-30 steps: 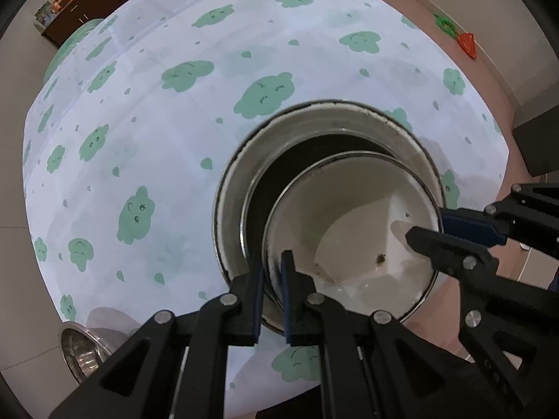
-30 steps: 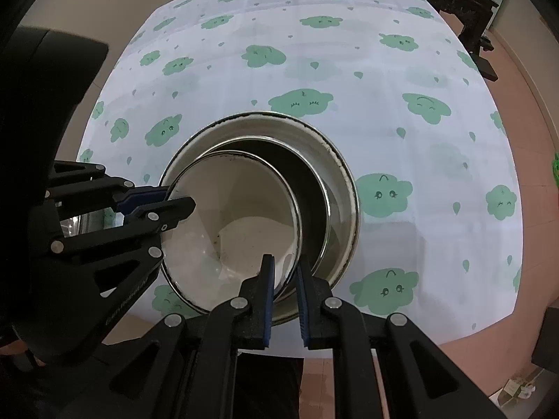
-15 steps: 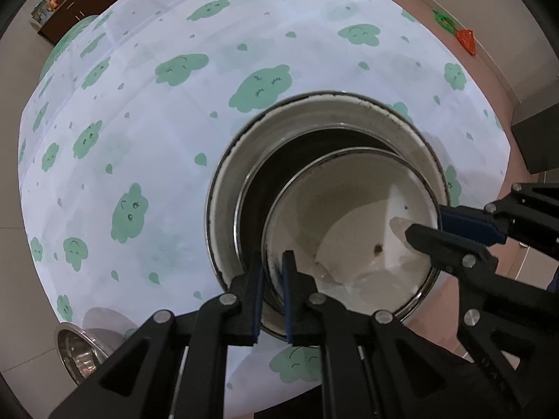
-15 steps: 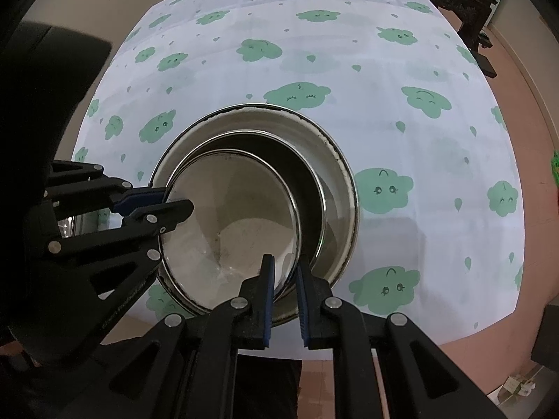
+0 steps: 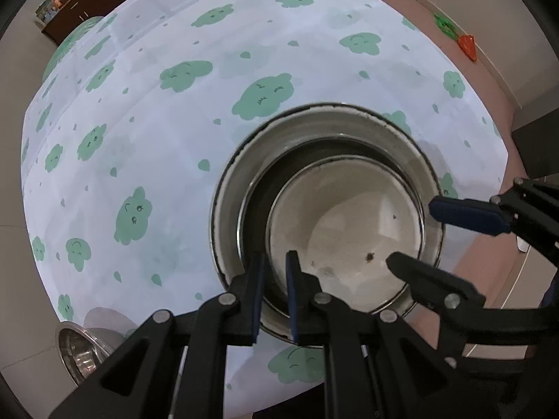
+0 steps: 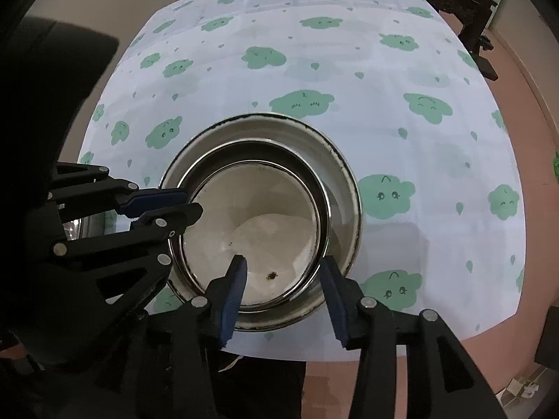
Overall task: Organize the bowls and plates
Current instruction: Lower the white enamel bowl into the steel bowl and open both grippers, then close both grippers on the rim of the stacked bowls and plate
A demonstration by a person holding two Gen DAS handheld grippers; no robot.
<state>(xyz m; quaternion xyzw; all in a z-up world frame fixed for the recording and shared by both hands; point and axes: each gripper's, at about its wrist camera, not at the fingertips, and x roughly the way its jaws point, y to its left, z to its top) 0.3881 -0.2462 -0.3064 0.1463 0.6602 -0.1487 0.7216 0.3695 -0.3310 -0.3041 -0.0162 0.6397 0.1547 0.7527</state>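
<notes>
Left wrist view: the left tool [image 5: 274, 279] pinches the near rim of the white bowl [image 5: 349, 230], nested inside the larger steel bowl [image 5: 227, 188] near the table's [image 5: 157, 139] front edge. A spare steel bowl [image 5: 78, 349] sits off the table's left corner.

Right wrist view: the right tool [image 6: 283, 279] is spread wide, straddling the white bowl's rim and holding nothing. Nesting looks nearly done; next, I'd judge, the left tool lets go and lifts clear.
</notes>
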